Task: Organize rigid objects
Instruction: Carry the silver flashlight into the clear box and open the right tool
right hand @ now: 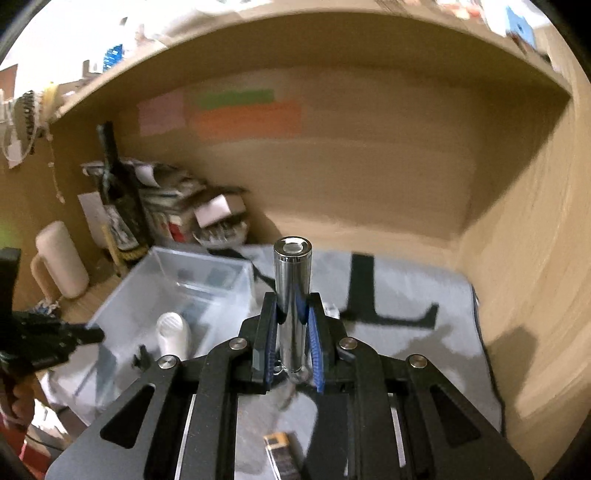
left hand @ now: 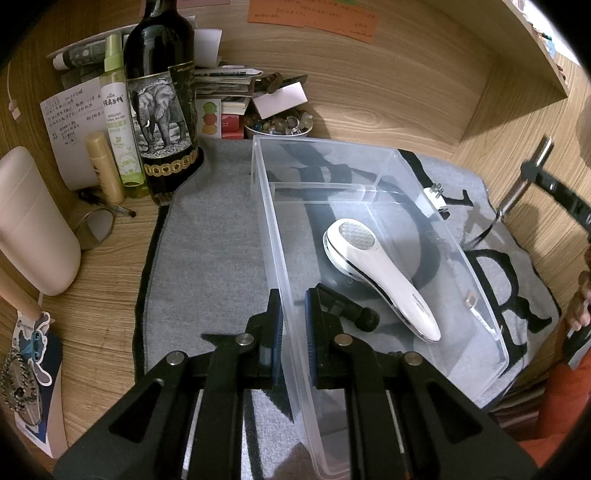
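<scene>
A home desk nook: a wood-grain table (left hand: 110, 258) walled by matching panels under a shelf (right hand: 258, 48), sticky notes (left hand: 314, 16) on the back wall, with a wine bottle (left hand: 162, 110), handwritten paper (left hand: 70, 122) and a bowl of stones (left hand: 279, 125) crowded in the corner.

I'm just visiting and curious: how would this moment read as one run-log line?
left gripper: shut on clear bin wall | right gripper: shut on metal cylinder | in bin: white handheld device

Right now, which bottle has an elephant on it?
The tall dark wine bottle. The green spray bottle and small tan bottle beside it show none.
</scene>
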